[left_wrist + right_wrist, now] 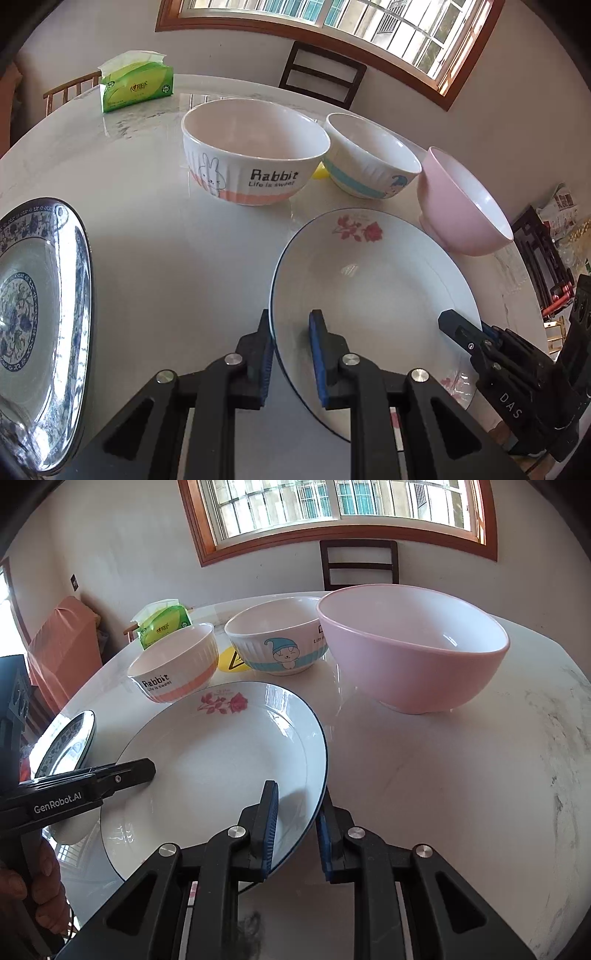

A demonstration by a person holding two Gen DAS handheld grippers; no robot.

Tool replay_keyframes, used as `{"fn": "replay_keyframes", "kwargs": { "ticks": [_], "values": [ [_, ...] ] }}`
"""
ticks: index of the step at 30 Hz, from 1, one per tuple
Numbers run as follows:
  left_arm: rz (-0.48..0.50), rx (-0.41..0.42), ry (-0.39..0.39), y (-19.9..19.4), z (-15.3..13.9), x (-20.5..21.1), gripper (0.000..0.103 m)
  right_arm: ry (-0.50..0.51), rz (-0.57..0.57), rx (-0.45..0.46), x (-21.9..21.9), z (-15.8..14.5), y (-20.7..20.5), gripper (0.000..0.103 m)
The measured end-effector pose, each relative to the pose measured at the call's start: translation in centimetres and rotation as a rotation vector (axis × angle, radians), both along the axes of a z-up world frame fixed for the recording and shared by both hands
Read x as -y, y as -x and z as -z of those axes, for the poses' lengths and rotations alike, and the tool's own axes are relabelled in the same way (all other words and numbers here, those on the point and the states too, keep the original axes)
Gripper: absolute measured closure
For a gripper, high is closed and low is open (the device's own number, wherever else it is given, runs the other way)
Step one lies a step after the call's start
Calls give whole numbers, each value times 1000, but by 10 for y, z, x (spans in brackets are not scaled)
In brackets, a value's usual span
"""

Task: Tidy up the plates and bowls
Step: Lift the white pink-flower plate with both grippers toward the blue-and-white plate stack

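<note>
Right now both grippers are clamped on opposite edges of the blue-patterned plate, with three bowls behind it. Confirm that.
Not quite: the plate being gripped is the white rose plate, not the blue-patterned plate, which lies untouched off to the side. The right wrist view shows the right gripper and left gripper closed on the rose plate's opposite edges. The three bowls behind it are correct.

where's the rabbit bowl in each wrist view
Left wrist view: the Rabbit bowl sits upper centre, beyond the rose plate, left of the blue-striped bowl.
Right wrist view: the Rabbit bowl sits left of centre, just past the rose plate's far-left rim, left of the blue-striped bowl.
Shared landmark: the green tissue pack, behind and left of the bowl in both views.
</note>
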State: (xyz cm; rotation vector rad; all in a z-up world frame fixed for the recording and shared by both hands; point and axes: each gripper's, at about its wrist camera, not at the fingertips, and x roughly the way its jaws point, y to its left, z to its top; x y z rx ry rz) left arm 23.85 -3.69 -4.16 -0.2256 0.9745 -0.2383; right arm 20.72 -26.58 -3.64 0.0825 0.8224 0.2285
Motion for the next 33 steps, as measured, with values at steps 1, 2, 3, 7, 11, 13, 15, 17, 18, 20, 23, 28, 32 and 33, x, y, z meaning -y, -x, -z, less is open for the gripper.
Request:
{"fn": "replay_keyframes", "kwargs": {
  "ticks": [1, 2, 3, 7, 11, 13, 15, 17, 18, 20, 23, 28, 32, 33],
  "values": [
    [1, 3, -1, 3, -1, 0, 84, -3, 1, 1, 0, 0, 3, 84],
    [2, 8, -5, 7, -1, 0, 84, -9, 3, 1, 1, -1, 6, 84],
    [4, 13, -9, 12, -2, 1, 84, -16, 6, 3, 2, -1, 9, 84],
    [6, 29, -19, 25, -6, 2, 84, -29, 11, 9, 1, -2, 20, 84],
    [5, 48, -29, 37, -12, 1, 84, -39, 11, 11, -2, -2, 31, 84],
    [3, 58, -35, 42, -15, 0, 84, -49, 9, 11, -4, -3, 36, 84],
    [1, 64, -36, 47, -18, -3, 84, -57, 9, 13, -6, -4, 40, 84],
    [-2, 68, -40, 51, -19, -6, 84, -59, 4, 14, -8, -5, 44, 84],
    [-4, 69, -40, 53, -20, -7, 84, -60, 2, 14, -9, -6, 45, 84],
    [-8, 74, -41, 56, -21, -11, 84, -57, -4, 17, -13, -7, 49, 84],
    [-19, 78, -41, 61, -23, -18, 84, -52, -13, 21, -20, -10, 53, 84],
    [-33, 82, -38, 69, -25, -31, 84, -45, -30, 24, -33, -12, 59, 84],
    [-45, 81, -33, 75, -25, -41, 84, -37, -43, 26, -42, -14, 62, 84],
    [-47, 80, -29, 77, -25, -43, 84, -35, -46, 27, -44, -14, 62, 84]
  ]
}}
